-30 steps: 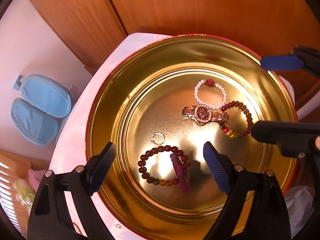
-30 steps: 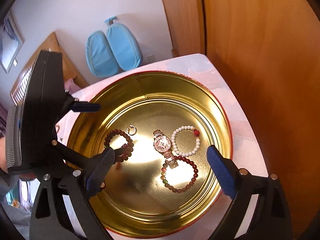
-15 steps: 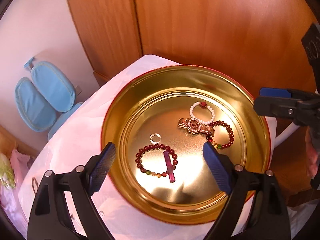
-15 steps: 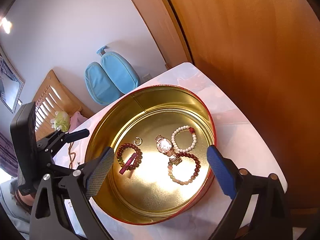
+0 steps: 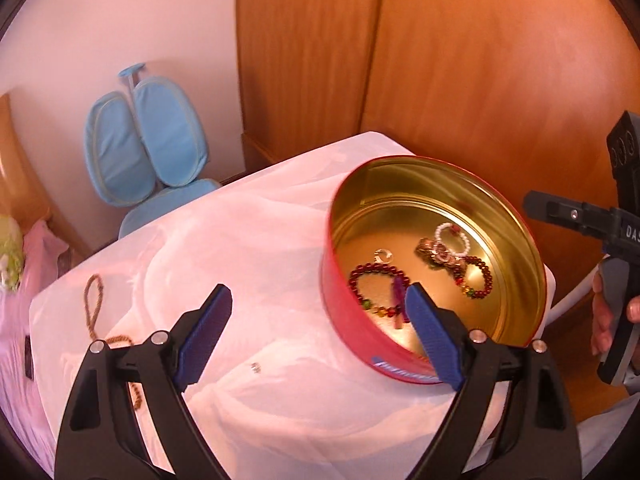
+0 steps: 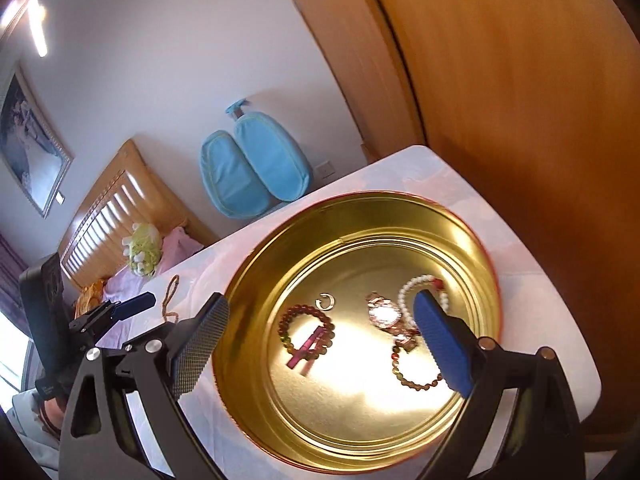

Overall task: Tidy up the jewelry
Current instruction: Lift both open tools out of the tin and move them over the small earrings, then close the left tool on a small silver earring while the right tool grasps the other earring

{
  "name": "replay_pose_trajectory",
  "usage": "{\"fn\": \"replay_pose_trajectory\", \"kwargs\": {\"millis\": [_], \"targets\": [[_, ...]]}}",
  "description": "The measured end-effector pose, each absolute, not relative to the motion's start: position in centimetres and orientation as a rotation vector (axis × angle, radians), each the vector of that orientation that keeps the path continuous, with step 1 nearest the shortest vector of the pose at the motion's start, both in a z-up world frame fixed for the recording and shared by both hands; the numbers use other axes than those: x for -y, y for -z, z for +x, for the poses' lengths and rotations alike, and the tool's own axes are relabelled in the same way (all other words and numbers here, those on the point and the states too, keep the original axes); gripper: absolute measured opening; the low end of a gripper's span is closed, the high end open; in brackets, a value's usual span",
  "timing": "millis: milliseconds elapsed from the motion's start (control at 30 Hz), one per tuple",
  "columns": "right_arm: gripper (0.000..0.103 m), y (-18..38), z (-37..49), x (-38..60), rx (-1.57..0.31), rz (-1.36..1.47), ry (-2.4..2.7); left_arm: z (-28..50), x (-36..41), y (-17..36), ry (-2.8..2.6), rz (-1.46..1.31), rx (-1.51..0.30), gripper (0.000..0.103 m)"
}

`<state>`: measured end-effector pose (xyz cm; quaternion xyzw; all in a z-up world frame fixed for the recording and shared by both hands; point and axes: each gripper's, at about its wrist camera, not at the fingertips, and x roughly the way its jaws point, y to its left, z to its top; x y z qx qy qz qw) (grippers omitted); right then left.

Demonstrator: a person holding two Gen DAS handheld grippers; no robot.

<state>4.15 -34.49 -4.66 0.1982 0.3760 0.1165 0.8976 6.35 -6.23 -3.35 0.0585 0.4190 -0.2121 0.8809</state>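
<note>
A round tin (image 5: 347, 332), red outside and gold inside, stands on the white cloth. In it lie a dark red bead bracelet (image 5: 360, 276) with a purple bar (image 5: 398, 300) across it, a small ring (image 5: 382, 255), a watch (image 5: 438, 254), a white bead bracelet (image 5: 452, 236) and a red bracelet with coloured beads (image 5: 480, 280). My left gripper (image 5: 316, 300) is open and empty, over the cloth at the tin's left side. My right gripper (image 6: 320, 308) hangs open and empty above the tin (image 6: 360, 200).
A brown bead necklace (image 5: 90, 300) and a tiny metal piece (image 5: 255, 367) lie on the cloth left of the tin. Wooden wardrobe doors (image 5: 480, 80) stand close behind the table. A blue chair (image 5: 152, 148) and a bed (image 6: 120, 208) are beyond the left edge.
My left gripper has drawn back and to the left, from above the tin's inside to over the cloth beside it. The right gripper has lifted a little. The jewelry has not moved.
</note>
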Motion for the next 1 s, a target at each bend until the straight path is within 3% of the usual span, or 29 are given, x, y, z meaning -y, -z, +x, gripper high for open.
{"fn": "replay_pose_trajectory", "kwargs": {"millis": [500, 1000], "targets": [[0.094, 3.2, 4.4, 23.5, -0.732, 0.184, -0.450, 5.3, -4.9, 6.0, 0.386, 0.027, -0.940, 0.086], [0.094, 5.7, 3.3, 13.0, -0.765, 0.002, -0.533, 6.8, -9.3, 10.3, 0.567, 0.105, -0.945, 0.086]]}}
